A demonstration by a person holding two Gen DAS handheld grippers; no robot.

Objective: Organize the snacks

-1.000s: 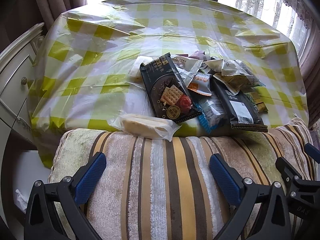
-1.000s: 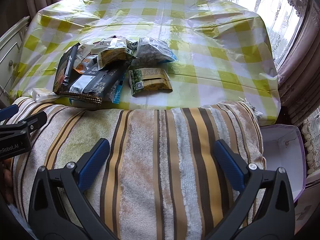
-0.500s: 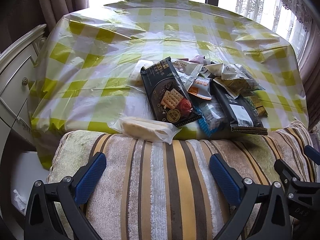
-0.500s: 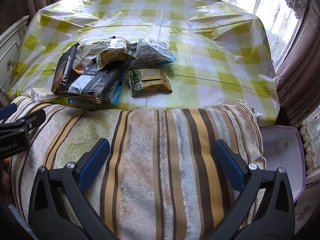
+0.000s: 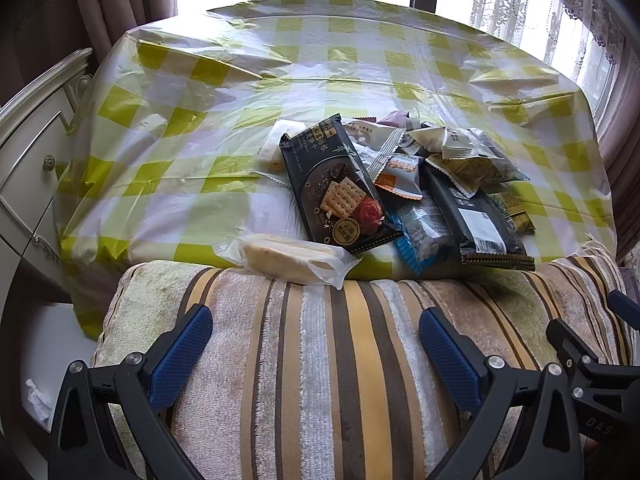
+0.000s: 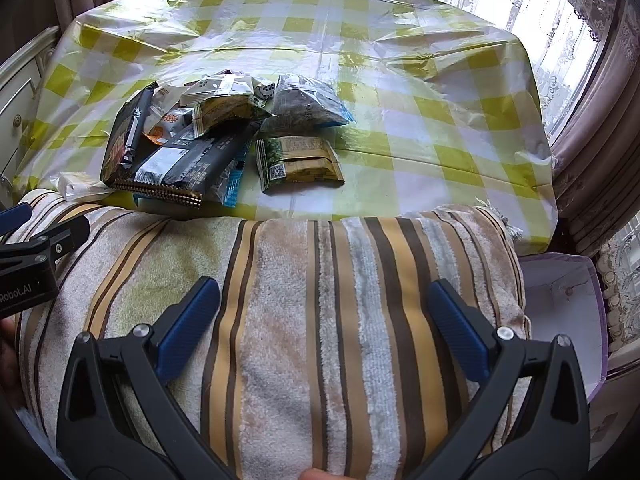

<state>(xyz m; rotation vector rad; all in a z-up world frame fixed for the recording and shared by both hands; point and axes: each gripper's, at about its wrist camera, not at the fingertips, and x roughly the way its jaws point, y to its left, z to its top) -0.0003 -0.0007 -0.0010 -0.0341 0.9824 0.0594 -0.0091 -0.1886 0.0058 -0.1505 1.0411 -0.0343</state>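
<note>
The pile of snack packets (image 5: 404,184) lies on the surface under a yellow checked tablecloth (image 5: 200,128), near its front edge. A black cracker packet (image 5: 336,188) leans on the pile; a clear-wrapped cake (image 5: 292,258) lies just beside it. The left hand-held gripper (image 5: 316,344) and the right hand-held gripper (image 6: 324,320) are both wide and empty above a striped cushion (image 6: 304,320).

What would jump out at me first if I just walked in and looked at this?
Probably the heap of snack packets piled toward the near edge of a table under a yellow-checked cloth, with a dark cracker pack on top. Nearer the cameras lies a striped cushion, and above it two blue-padded grippers, left and right, both open and holding nothing.
</note>
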